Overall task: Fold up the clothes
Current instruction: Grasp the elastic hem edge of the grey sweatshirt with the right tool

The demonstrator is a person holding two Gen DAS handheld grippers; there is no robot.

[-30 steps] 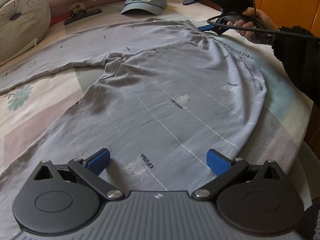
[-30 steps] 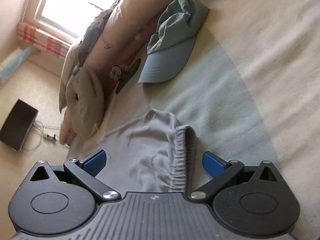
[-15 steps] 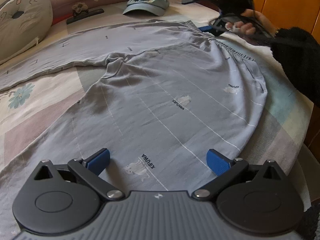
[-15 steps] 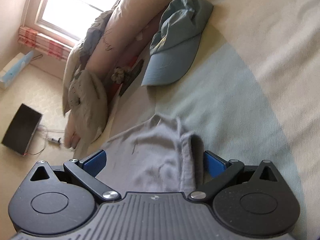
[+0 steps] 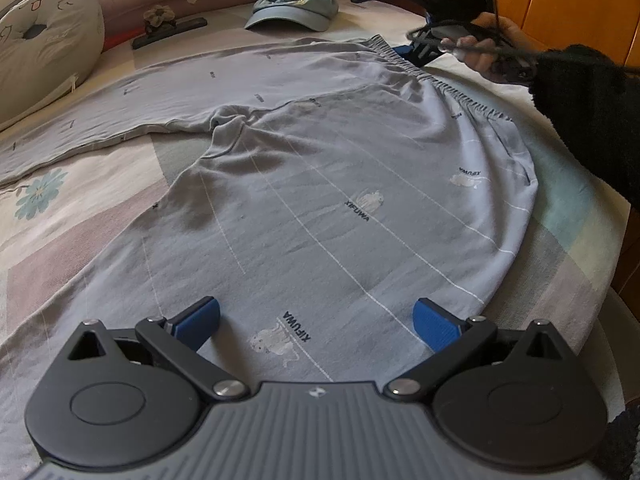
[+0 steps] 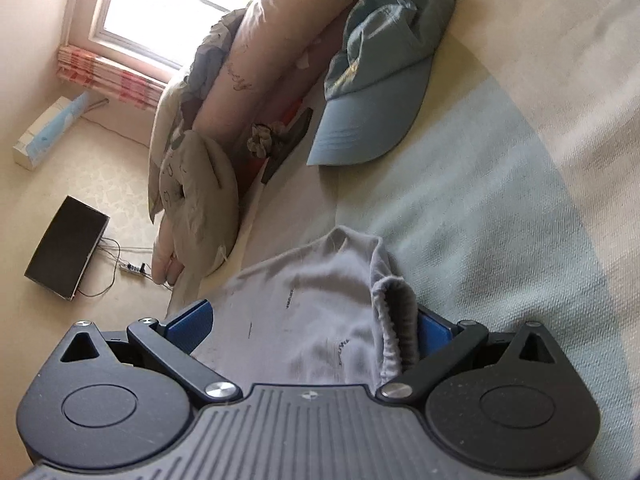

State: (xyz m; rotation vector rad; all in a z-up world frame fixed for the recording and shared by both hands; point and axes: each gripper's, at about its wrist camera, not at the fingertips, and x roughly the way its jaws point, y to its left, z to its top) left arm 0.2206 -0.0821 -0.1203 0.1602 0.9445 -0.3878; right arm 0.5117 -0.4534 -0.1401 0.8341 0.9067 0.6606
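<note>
- Both grippers wide open, nothing clamped.
- Left gripper (image 5: 316,320) over a leg of the grey trousers (image 5: 340,208), spread flat on the bed (image 5: 72,240).
- Right gripper (image 6: 316,322) straddles the waistband (image 6: 394,320) corner.
- Blue cap (image 6: 376,80) lies beyond, near the pillows (image 6: 200,200).

Pajama pants (image 5: 320,184): both leg ends run off the left wrist view's left edge and under the left gripper (image 5: 316,322) body. Right gripper (image 6: 312,328): waistband covers most of its right finger, contact not resolvable. In the left wrist view its fingers sit behind the waistband. Sleeve (image 5: 592,112) cut by the right edge. Cap (image 6: 380,64) print too small to read.
</note>
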